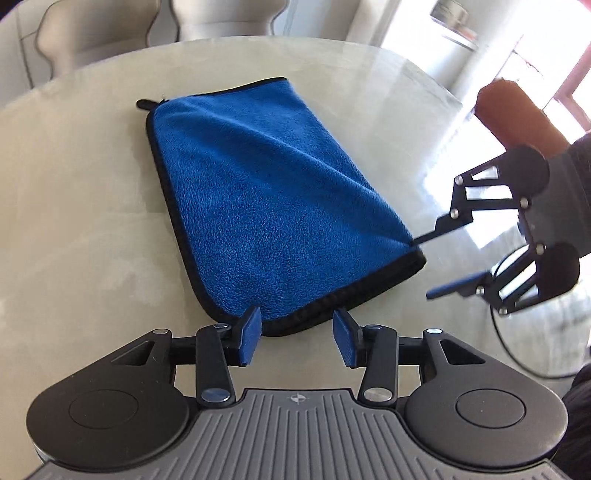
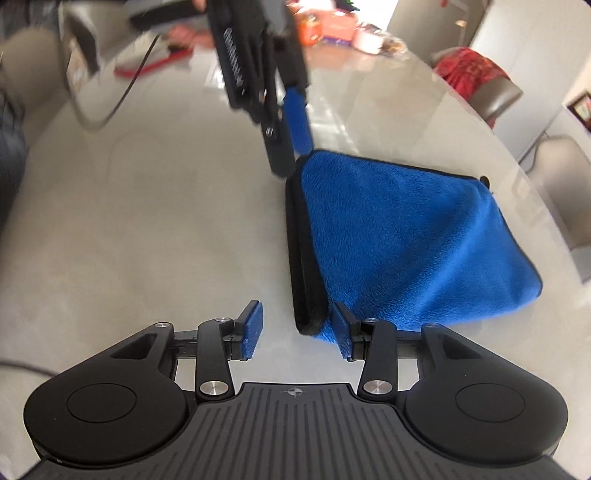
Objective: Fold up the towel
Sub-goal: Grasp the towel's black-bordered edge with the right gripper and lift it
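Observation:
A blue towel [image 1: 266, 195] with black trim lies folded on the pale table [image 1: 74, 192]. In the left wrist view my left gripper [image 1: 298, 338] stands open at the towel's near short edge, its blue pads apart and pressing on nothing. To the right my right gripper [image 1: 439, 262] is open beside the towel's near right corner. In the right wrist view the towel [image 2: 399, 236] lies ahead to the right. One doubled corner sits between my right gripper's [image 2: 298, 332] spread fingers, close to the right pad, not pinched. My left gripper [image 2: 291, 147] hangs at the towel's far corner.
Padded chairs [image 1: 92, 33] stand beyond the table's far rim. A person's forearm [image 1: 506, 110] carries the right gripper, with a black cable [image 1: 517, 354] under it. Red and orange clutter [image 2: 332, 26] lies at the table's far end, beside a chair with red cloth [image 2: 476, 74].

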`<state>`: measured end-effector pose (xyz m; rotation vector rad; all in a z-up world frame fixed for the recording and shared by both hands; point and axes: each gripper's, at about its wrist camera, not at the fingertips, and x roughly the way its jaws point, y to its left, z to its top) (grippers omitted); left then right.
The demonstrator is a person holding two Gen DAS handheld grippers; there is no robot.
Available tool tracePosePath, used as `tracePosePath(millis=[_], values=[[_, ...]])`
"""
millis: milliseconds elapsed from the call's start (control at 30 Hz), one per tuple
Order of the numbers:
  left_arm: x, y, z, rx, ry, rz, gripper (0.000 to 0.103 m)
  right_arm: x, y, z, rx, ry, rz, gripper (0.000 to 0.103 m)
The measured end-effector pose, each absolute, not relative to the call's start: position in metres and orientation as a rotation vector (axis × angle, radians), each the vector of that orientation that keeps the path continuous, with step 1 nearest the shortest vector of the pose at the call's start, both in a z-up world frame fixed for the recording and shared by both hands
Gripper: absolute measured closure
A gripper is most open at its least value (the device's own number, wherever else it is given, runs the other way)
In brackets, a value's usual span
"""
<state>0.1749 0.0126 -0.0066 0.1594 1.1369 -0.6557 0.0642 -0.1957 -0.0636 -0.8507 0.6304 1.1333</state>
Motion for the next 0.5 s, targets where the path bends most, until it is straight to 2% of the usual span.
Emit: tracePosePath(millis=[400, 433, 467, 500], values=[[0.167, 0.002, -0.01, 0.34, 1.096, -0.755, 0.051, 0.065, -0.173, -0.075, -1.068, 0.564, 1.161, 0.063], [0.167, 0.002, -0.01, 0.346, 1.093, -0.759, 0.051, 0.068, -0.173, -0.075, -1.07, 0.569, 1.155, 0.067], [0.167, 0.003, -0.009, 0.346, 1.087, -0.762, 0.05, 0.07, -0.172, -0.075, -1.071, 0.575, 1.149, 0.08], [0.167, 0.003, -0.009, 0.346, 1.08, -0.768, 0.05, 0.072, -0.17, -0.074, -1.075, 0.586, 1.143, 0.086]])
